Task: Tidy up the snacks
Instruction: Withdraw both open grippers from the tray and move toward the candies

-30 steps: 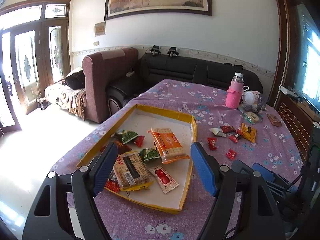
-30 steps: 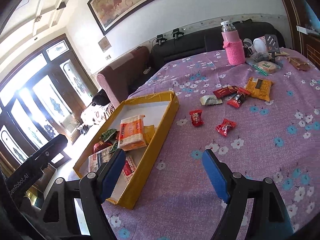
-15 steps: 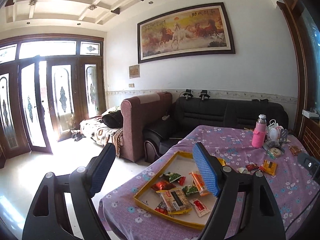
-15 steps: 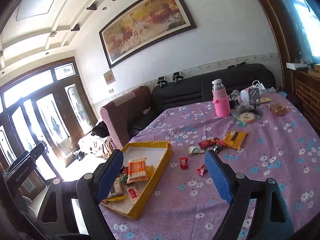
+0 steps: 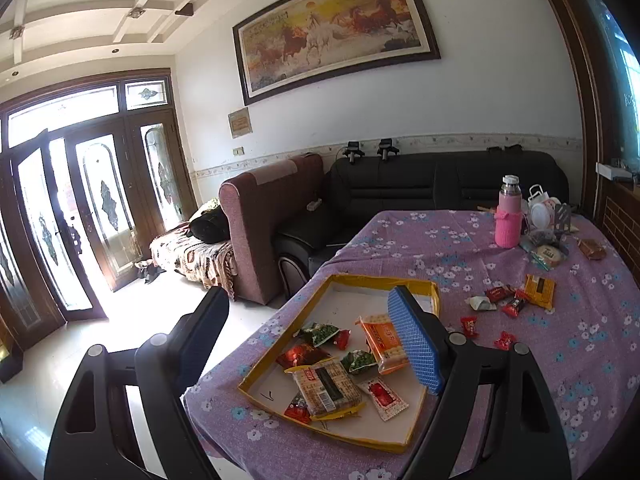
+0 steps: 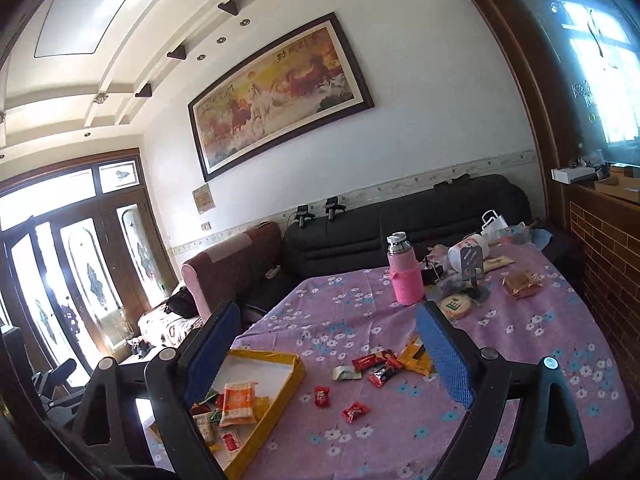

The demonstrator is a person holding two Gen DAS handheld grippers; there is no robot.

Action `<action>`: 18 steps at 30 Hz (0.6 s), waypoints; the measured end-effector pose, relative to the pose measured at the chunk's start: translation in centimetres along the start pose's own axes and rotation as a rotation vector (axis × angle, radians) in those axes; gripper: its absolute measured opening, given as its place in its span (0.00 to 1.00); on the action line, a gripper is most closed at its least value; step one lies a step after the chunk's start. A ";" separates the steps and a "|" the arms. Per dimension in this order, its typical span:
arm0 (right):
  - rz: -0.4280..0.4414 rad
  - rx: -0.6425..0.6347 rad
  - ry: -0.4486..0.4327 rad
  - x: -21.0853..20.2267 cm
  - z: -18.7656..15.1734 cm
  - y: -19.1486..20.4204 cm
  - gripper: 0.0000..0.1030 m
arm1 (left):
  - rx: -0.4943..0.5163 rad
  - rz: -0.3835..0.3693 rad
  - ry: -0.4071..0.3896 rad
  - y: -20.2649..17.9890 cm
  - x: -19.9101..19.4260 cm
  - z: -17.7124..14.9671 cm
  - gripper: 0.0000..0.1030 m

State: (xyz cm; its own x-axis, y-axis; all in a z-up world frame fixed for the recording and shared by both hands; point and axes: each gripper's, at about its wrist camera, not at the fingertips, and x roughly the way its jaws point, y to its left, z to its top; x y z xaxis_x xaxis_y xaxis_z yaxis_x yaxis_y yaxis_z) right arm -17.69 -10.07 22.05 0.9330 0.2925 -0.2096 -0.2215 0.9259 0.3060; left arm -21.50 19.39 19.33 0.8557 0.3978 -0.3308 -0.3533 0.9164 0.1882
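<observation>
Purple flower-printed cloth table cover [image 5: 520, 360], matt and woven; shallow yellow-rimmed cardboard tray [image 5: 414, 420] with a plain white paper-like floor. Snack packets: glossy orange plastic-wrapped cracker pack [image 5: 382, 342], shiny red foil-look sweet wrappers [image 6: 354, 411]. Pink knitted sleeve on a bottle [image 6: 406, 280] with a bright metal neck; black smooth leather-look sofa [image 5: 440, 184]; blue pimpled rubbery pads [image 5: 416, 348] on matt black plastic gripper frames.

no readable text, painting [image 5: 336, 36] calligraphy illegible

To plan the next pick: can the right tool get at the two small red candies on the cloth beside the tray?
Probably yes: the red candies lie apart, uncovered, before the right tool, its empty jaws opening.
</observation>
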 end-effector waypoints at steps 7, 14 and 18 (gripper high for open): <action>-0.067 0.009 0.091 6.5 -3.0 -6.2 0.88 | 0.105 -0.020 0.094 -6.8 2.3 0.6 0.80; -0.118 0.151 0.227 11.2 -7.4 -14.1 0.89 | 0.123 -0.061 0.174 -11.8 3.5 1.2 0.80; -0.148 0.208 0.262 11.9 -9.4 -16.1 0.89 | 0.063 -0.069 0.216 -11.5 4.6 1.7 0.80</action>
State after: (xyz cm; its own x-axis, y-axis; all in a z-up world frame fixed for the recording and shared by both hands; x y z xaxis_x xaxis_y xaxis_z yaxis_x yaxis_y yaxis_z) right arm -5.71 -19.20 5.87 0.8403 0.2356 -0.4883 -0.0020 0.9020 0.4316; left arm -12.80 10.59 17.22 0.7738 0.3409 -0.5339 -0.2668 0.9398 0.2134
